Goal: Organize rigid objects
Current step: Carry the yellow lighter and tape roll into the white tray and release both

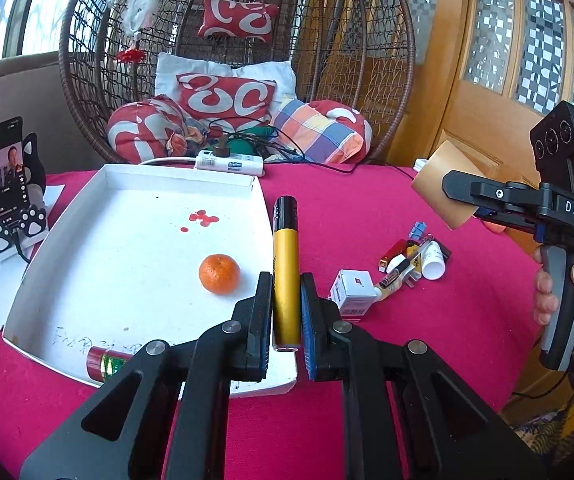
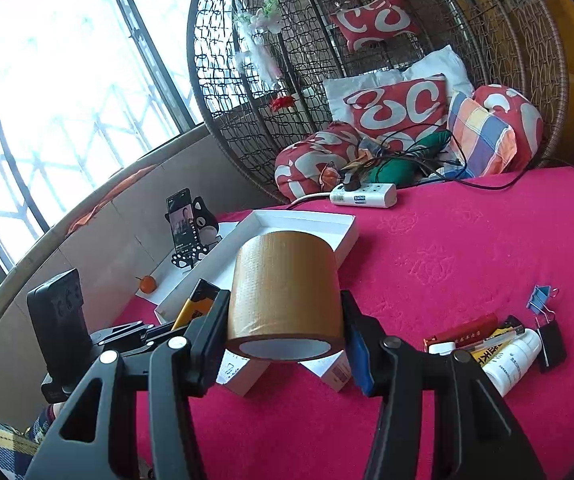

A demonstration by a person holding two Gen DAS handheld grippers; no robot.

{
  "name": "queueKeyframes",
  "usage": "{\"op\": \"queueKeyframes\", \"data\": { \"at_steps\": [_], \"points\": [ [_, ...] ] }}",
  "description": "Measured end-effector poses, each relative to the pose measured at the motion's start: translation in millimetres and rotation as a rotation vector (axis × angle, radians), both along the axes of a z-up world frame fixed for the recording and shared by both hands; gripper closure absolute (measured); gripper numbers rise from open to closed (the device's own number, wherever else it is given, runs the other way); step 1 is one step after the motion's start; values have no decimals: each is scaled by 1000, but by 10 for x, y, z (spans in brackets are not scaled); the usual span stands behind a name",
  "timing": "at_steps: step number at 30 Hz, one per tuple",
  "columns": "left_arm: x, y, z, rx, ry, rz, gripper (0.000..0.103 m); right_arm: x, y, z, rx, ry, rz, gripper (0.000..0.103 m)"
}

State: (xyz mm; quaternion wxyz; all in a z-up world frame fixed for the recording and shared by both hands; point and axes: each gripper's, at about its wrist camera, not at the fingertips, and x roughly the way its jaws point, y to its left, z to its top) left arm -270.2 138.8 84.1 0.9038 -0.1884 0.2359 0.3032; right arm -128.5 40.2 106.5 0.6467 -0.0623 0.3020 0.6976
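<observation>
the left gripper is clamped on a yellow tube over the white tray's near corner and the right gripper grips a tape roll held above the cloth beside that tray, both seemingly bound for it.

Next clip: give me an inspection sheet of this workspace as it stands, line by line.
Surface: table under a pink cloth.
Job's things: white tray holding an orange and a red can; yellow tube and tape roll both held.
Clutter: small box, white bottle, binder clips, phone on stand.
Grippers: left gripper shut on the tube; right gripper shut on the tape.
Cables: power strip with black cords.
Surroundings: wicker chair, cushions, window.
</observation>
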Motion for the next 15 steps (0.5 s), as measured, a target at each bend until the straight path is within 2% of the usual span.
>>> {"op": "queueKeyframes", "data": {
  "at_steps": [15],
  "points": [
    [-249,288,21,-19,-23,100,91,-201,307,47,-16,-25,69,51]
  ]
}}
